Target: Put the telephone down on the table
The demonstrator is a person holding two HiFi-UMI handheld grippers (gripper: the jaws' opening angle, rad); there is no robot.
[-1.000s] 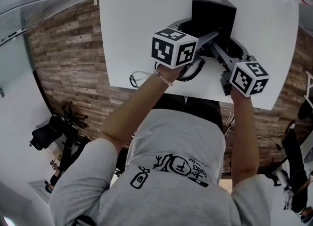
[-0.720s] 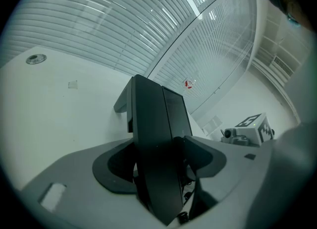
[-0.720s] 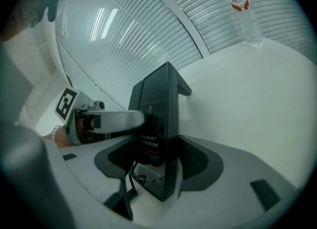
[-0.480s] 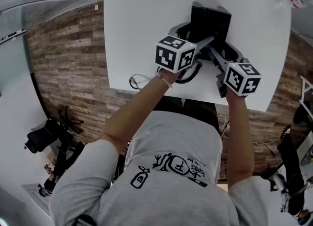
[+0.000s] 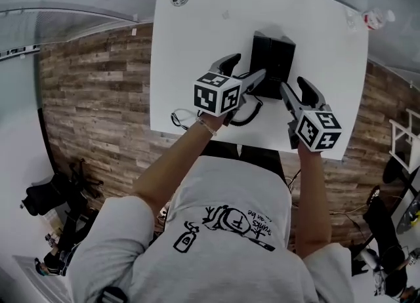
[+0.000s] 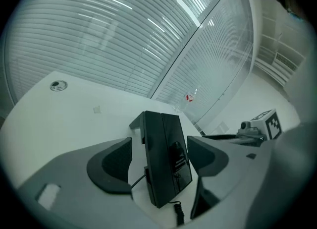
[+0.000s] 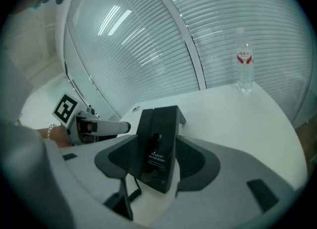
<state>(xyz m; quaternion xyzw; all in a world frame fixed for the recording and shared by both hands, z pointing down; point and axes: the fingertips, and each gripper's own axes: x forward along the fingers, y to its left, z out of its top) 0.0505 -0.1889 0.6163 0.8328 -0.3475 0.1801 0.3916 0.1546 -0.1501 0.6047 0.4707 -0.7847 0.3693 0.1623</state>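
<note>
In the head view, the left gripper (image 5: pixel 244 72) is held over the near half of the table (image 5: pixel 197 46). Its jaws are opening and nothing is gripped. In the left gripper view, the phone (image 6: pixel 166 153) is seen in the gap of the left gripper (image 6: pixel 161 158), with clear space at each pad.

The phone (image 5: pixel 272 65) rests on the table near its middle, and its long axis runs from 12 to 6 o'clock in the head view. From the left gripper it lies toward 1 o'clock, with one fingertip just beside its left edge. A coiled cord (image 5: pixel 246 108) lies at the phone's 7 o'clock, under the left gripper.

The right gripper (image 5: pixel 294 86) is held at the phone's 5 o'clock, so the phone lies toward 11 o'clock from it. Its jaws are spread and empty. In the right gripper view, the phone (image 7: pixel 158 143) is framed by the right gripper (image 7: pixel 158 161), and neither pad presses on it. The left gripper is judged slightly the nearer.

The phone appears to be set down already. A straight withdrawal toward 6 o'clock is judged to be what remains, and the cord is what could be caught.
</note>
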